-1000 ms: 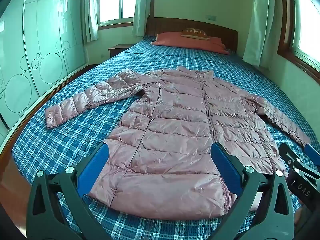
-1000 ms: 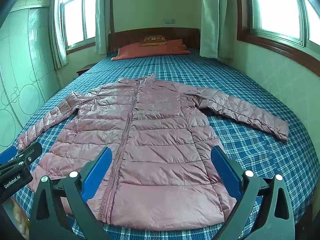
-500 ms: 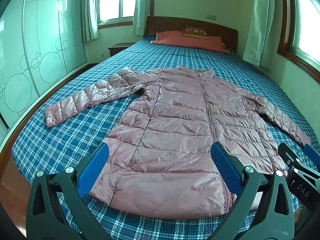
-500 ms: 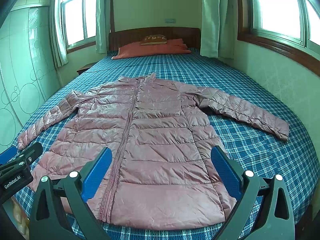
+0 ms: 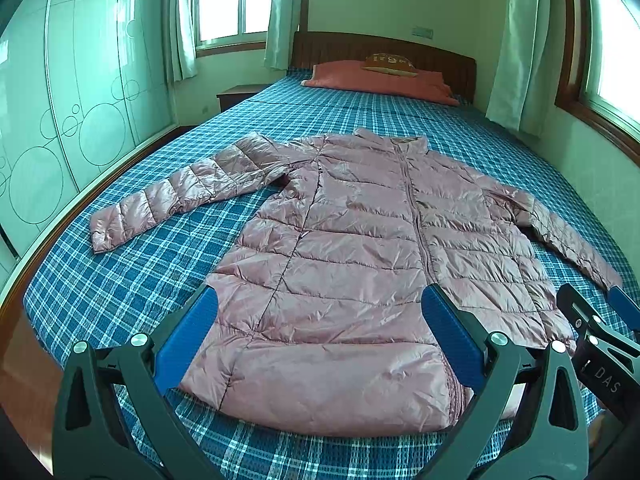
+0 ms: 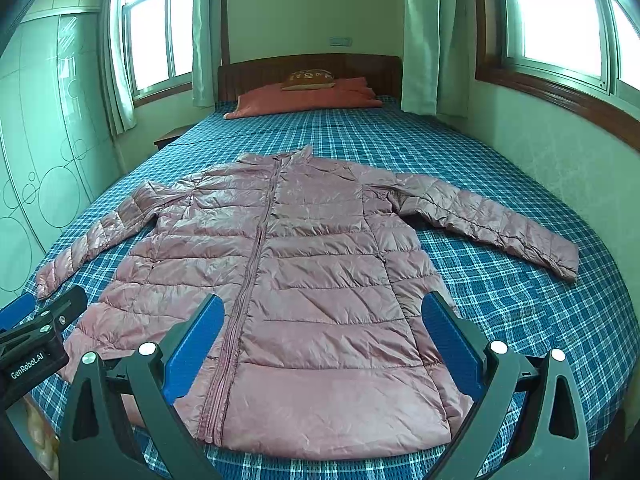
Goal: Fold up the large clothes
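A pink quilted puffer jacket (image 5: pixel 360 248) (image 6: pixel 304 272) lies flat and zipped on the blue plaid bed (image 5: pixel 120 288) (image 6: pixel 520 304), collar toward the headboard, both sleeves spread out to the sides. My left gripper (image 5: pixel 318 320) hovers open above the hem on the jacket's left half, nothing between its blue pads. My right gripper (image 6: pixel 320 324) hovers open above the hem on the right half, also holding nothing. Each gripper shows at the edge of the other's view.
An orange pillow (image 5: pixel 380 80) (image 6: pixel 304 98) with a small cushion lies by the wooden headboard. A wardrobe with circle patterns (image 5: pixel 60 120) runs along the left. A wall with windows (image 6: pixel 560 128) hugs the bed's right side. A nightstand (image 5: pixel 236 94) stands far left.
Both grippers have drawn back slightly from the bed, so the jacket sits a little lower and farther in both views. The jacket itself has not moved.
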### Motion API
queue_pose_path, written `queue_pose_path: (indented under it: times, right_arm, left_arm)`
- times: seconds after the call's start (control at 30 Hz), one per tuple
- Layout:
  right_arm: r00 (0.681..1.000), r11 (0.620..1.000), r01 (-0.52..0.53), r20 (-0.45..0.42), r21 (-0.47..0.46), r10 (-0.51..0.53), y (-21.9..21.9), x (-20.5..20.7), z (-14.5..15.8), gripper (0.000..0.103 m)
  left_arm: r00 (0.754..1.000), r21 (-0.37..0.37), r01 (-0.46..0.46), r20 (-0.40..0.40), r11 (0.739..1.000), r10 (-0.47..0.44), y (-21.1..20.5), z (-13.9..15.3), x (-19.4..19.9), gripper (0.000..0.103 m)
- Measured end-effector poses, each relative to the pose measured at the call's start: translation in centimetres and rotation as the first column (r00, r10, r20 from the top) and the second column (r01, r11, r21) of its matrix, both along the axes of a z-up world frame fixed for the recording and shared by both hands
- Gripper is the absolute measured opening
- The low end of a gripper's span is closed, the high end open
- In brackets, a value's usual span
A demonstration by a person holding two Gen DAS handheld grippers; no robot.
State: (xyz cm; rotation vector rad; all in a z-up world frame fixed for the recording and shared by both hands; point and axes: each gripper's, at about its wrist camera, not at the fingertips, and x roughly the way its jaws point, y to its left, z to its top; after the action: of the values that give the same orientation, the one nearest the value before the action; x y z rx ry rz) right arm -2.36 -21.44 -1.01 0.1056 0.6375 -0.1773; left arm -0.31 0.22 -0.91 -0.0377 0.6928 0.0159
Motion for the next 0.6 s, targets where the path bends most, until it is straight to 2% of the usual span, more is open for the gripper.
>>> queue_pose_path:
  times: [0.6]
  right_arm:
    - [1.000,1.000,-0.008,-0.008,0.002,0.008,0.31,-0.06,-0.68,0.098]
  left_arm:
    - [1.000,0.001,0.001,-0.004,1.000,-0.001,-0.09,-0.29,-0.22,0.101]
